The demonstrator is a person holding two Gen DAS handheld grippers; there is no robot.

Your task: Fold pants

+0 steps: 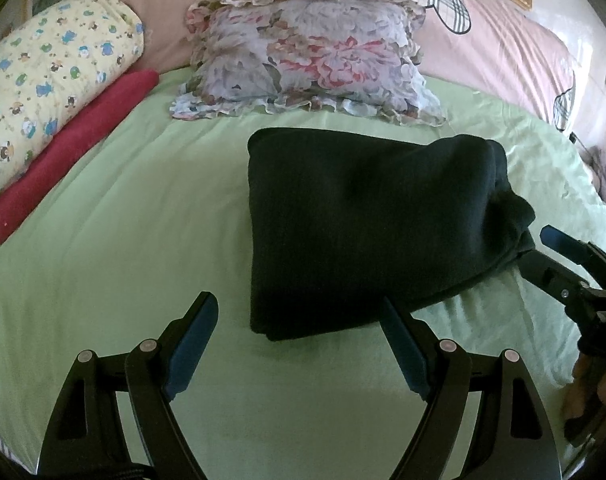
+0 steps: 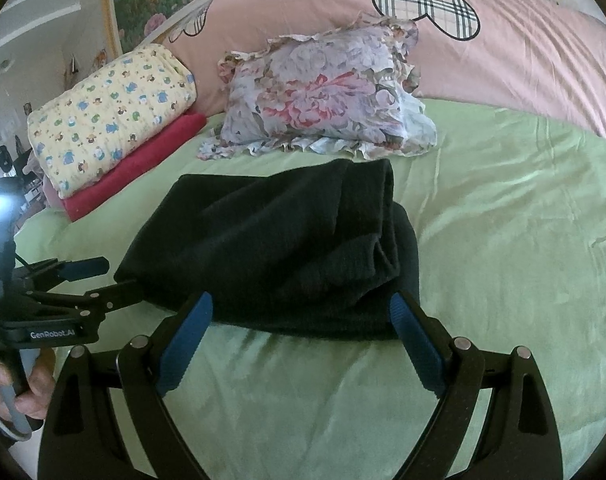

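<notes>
Nearest us in the left wrist view: our left gripper (image 1: pixel 299 320), jaws spread wide, nothing between them. Its right finger tip (image 1: pixel 399 332) sits just at the near edge of the pants (image 1: pixel 363 220); the left finger hangs over bare green sheet (image 1: pixel 123 240).

In the right wrist view, our right gripper (image 2: pixel 303 312) is likewise wide open and holds nothing. Both blue pads (image 2: pixel 183 344) reach the near edge of the pants (image 2: pixel 271 248); whether they touch the cloth we cannot tell.

Left to right across the bed:
- Far left, a yellow printed quilt (image 1: pixel 51 80), folded, resting on a red blanket (image 1: pixel 71 156).
- Centre far, a floral pillow (image 1: pixel 307 56) with frilled edge, lying against the pink cover (image 1: pixel 483 52) that bears plaid heart shapes.
- Centre, near the pillow but apart from it, the dark pants, folded into a compact block on the sheet. Left edge neat and straight; right side bulkier, layers bunched.
- Right, in the left view, the right gripper (image 1: pixel 539 244) comes in from the edge, one finger against the pants' right end.

In the right view the left gripper (image 2: pixel 119 276) enters from the left, its lower finger at the pants' near-left corner, upper finger apart from it above.
</notes>
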